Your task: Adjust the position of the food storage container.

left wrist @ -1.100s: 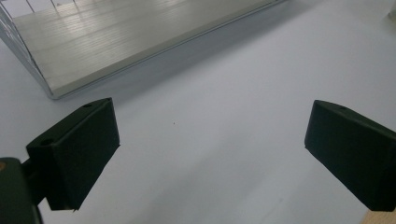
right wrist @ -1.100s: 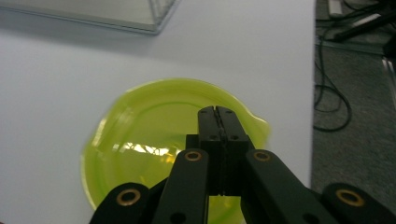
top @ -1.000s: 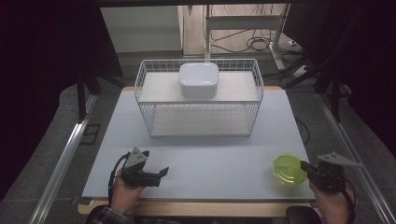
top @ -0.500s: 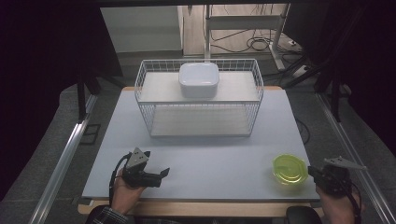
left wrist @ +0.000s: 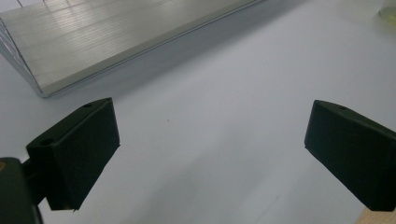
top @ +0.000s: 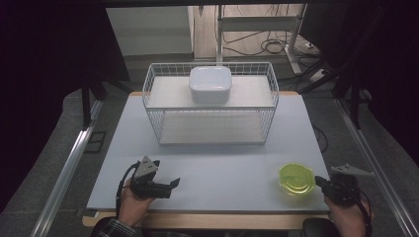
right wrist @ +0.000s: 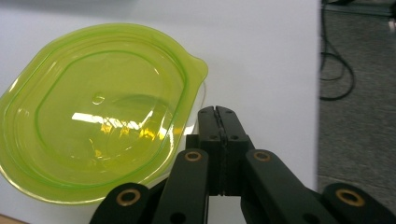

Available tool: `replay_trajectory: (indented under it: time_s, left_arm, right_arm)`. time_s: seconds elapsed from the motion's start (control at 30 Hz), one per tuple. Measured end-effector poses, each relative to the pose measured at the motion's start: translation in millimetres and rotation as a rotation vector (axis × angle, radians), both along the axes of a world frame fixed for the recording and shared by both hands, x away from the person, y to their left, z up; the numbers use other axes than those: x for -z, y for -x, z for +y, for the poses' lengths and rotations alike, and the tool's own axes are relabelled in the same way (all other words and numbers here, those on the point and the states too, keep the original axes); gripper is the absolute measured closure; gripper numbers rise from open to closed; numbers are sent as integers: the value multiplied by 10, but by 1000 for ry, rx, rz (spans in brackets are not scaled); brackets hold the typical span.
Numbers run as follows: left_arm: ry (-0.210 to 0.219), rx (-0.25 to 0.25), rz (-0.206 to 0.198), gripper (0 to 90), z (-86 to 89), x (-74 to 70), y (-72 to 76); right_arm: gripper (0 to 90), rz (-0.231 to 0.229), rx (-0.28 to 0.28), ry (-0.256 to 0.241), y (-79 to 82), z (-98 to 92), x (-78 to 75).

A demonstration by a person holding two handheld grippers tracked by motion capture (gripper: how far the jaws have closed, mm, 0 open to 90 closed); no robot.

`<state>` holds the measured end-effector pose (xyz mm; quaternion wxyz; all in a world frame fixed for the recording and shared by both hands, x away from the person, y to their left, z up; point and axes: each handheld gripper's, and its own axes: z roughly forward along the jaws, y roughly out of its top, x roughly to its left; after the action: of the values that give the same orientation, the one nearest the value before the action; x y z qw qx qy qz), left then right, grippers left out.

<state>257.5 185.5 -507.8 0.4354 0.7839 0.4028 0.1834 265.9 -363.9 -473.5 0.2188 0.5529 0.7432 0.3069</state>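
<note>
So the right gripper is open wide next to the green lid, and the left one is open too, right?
Not quite. The right gripper is shut, its jaws pressed together beside the green lid, as the right gripper view shows. The left gripper is open, as you said.

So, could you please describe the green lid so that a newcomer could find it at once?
Start at the white table and go to its near right corner. The lid lies flat there, beside the right gripper. It is the one translucent yellow-green thing.
</note>
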Motion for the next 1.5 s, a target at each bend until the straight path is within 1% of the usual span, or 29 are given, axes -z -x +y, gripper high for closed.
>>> replay_trajectory:
  time_s: [0.2,0.27,0.33,0.5,0.57,0.7,0.83,0.93,1.1,1.17,1.37,1.47,1.5]
  left_arm:
    - [-4,3,1,28,-5,1,0]
    - [-4,4,1,28,-7,1,-1]
    - [-5,4,2,28,-9,2,-1]
    - [-7,6,3,28,-14,3,-1]
    - [-7,6,3,28,-16,4,0]
    - [-5,6,6,28,-20,7,1]
    - [-6,7,8,29,-20,9,-2]
    - [-8,7,11,29,-23,13,-4]
    - [-11,9,13,29,-28,18,-6]
    - [-13,10,15,29,-29,21,-9]
    - [-14,11,17,29,-37,24,-10]
    - [-15,11,17,29,-40,25,-11]
    - [-16,12,17,29,-40,26,-12]
  right_arm:
    - [898,13,-56,-27,-29,158,21]
    - [898,26,-77,-32,-41,215,45]
    - [898,44,-107,-50,-56,284,75]
    - [898,57,-157,-53,-83,458,102]
    - [898,65,-166,-51,-93,482,118]
    - [898,84,-161,-55,-104,456,157]
    - [897,77,-137,-59,-97,382,148]
    - [897,83,-134,-75,-97,344,158]
    - [897,100,-149,-115,-112,321,196]
    - [897,109,-155,-139,-121,319,209]
    - [897,136,-191,-165,-186,402,262]
    - [897,147,-208,-166,-217,467,271]
    - [897,143,-211,-164,-226,486,276]
